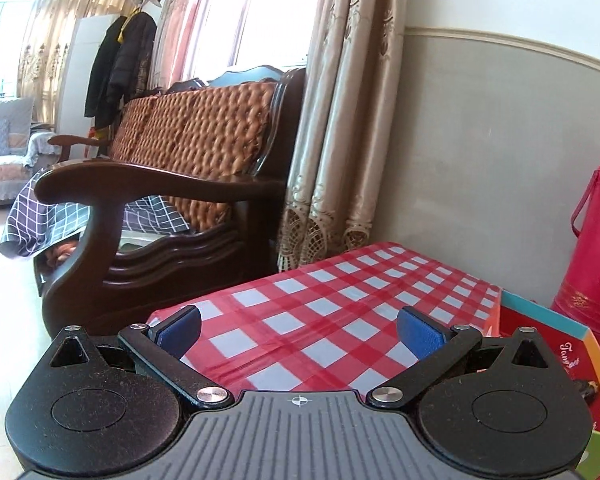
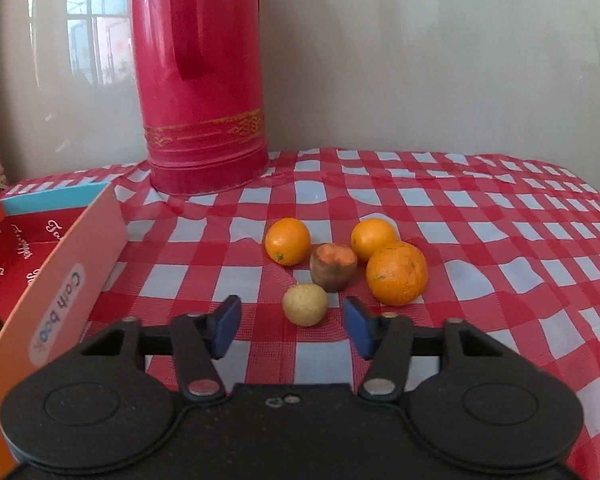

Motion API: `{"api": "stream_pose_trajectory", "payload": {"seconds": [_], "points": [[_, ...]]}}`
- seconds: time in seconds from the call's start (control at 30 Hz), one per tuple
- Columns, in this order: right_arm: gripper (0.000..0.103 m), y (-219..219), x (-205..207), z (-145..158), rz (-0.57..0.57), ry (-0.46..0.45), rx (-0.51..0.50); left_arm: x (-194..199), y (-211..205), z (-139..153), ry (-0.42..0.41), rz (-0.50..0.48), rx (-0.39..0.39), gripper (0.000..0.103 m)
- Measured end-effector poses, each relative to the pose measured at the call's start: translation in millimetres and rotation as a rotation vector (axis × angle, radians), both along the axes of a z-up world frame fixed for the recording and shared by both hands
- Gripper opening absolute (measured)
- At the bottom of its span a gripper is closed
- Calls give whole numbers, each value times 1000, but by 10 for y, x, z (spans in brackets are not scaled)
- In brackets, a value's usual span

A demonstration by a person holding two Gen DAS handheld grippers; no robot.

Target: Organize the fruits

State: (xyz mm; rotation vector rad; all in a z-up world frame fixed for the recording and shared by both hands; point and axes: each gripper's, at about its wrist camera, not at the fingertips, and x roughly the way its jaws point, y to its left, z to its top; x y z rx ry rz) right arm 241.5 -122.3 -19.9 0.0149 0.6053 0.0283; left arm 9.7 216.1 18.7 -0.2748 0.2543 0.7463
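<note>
My right tool stands partly open, holding nothing; the small pale yellow round fruit lies just ahead between its pads. I should advance before closing. My left tool is wide open and empty.

Clustered mid-counter on the red-checked tablecloth: three round orange citrus fruits, a brown half-eaten fruit between, a small pale round fruit nearest. Behind-left, a tall red metal flask; far left, an open orange cardboard box.
</note>
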Motion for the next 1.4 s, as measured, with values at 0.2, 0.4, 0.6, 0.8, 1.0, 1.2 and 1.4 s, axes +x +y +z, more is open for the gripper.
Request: {"api": "stream_pose_trajectory", "payload": {"seconds": [0.2, 0.4, 0.6, 0.8, 1.0, 1.2, 1.4], "points": [[18, -5, 11, -22, 10, -2, 10, -47, 46, -1, 2, 10, 1, 103], [18, 71, -135, 62, 48, -77, 1, -73, 63, -1, -9, 19, -15, 103], [18, 252, -398, 253, 166, -170, 42, -110, 80, -3, -11, 25, -19, 103], [18, 482, -686, 401, 350, -227, 111, -142, 86, -4, -9, 37, -15, 103], [18, 777, -870, 400, 496, -208, 102, -158, 93, -3, -1, 41, -6, 103], [25, 891, -943, 378, 528, -199, 66, -174, 96, -3, 0, 41, -3, 103], [63, 783, -967, 403, 486, -207, 82, -154, 68, -10, 6, 31, -2, 103]]}}
